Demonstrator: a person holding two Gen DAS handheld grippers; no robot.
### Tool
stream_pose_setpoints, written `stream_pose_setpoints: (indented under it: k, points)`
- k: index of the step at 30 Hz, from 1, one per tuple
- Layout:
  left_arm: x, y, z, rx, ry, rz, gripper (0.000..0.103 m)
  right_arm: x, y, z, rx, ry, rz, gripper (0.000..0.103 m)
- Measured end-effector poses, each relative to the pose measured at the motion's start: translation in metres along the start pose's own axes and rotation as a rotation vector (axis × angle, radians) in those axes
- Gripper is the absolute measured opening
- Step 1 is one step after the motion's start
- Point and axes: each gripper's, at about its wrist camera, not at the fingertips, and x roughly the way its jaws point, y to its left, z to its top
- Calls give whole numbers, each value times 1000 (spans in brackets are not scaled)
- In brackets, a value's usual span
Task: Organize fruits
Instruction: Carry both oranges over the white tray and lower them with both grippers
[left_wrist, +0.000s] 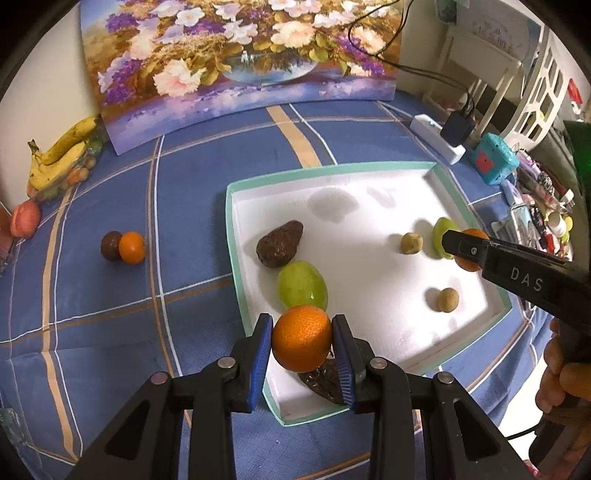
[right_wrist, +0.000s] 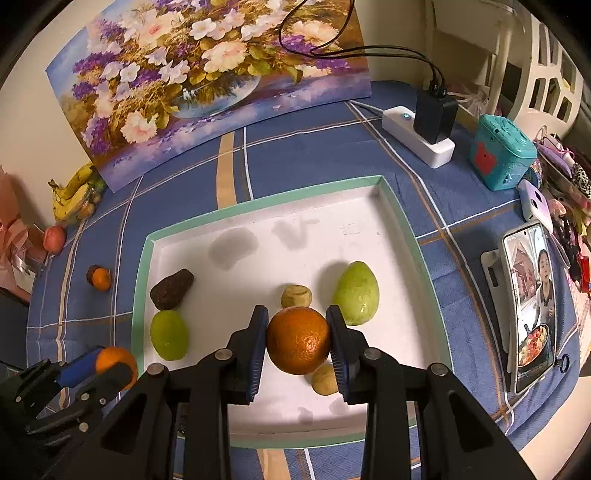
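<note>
Each claw clamps an orange, left claw (left_wrist: 301, 338) and right claw (right_wrist: 297, 339), above the tray (right_wrist: 142, 266) (presumably for sorting beside the fruit there).

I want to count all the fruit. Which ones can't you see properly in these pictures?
- Dark brown fruit, left wrist view: mostly hidden behind the left gripper and its orange.
- Small tan fruit, right wrist view: partly hidden behind the right gripper and its orange.
- Bananas, left wrist view: the fruit beneath them is too small to name.
- Reddish fruit, left wrist view: near the edge, blurred.
</note>
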Motion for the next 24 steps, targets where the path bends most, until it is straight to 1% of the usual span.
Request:
stream_pose_setpoints:
  k: [6, 17, 22, 24]
  points:
    - [17, 0, -4, 6, 48, 28, 35, 14, 4, -3, -13, 42, -11, 34]
    - [48, 0, -12, 11, 131, 71, 35, 49, 5, -13, -34, 151, -32, 34]
    - [49, 0, -13, 11, 125, 72, 35, 62, 4, -17, -37, 194, -40, 34]
    - [50, 1, -12, 9, 125, 69, 35, 62, 5, -17, -47, 190, -46, 34]
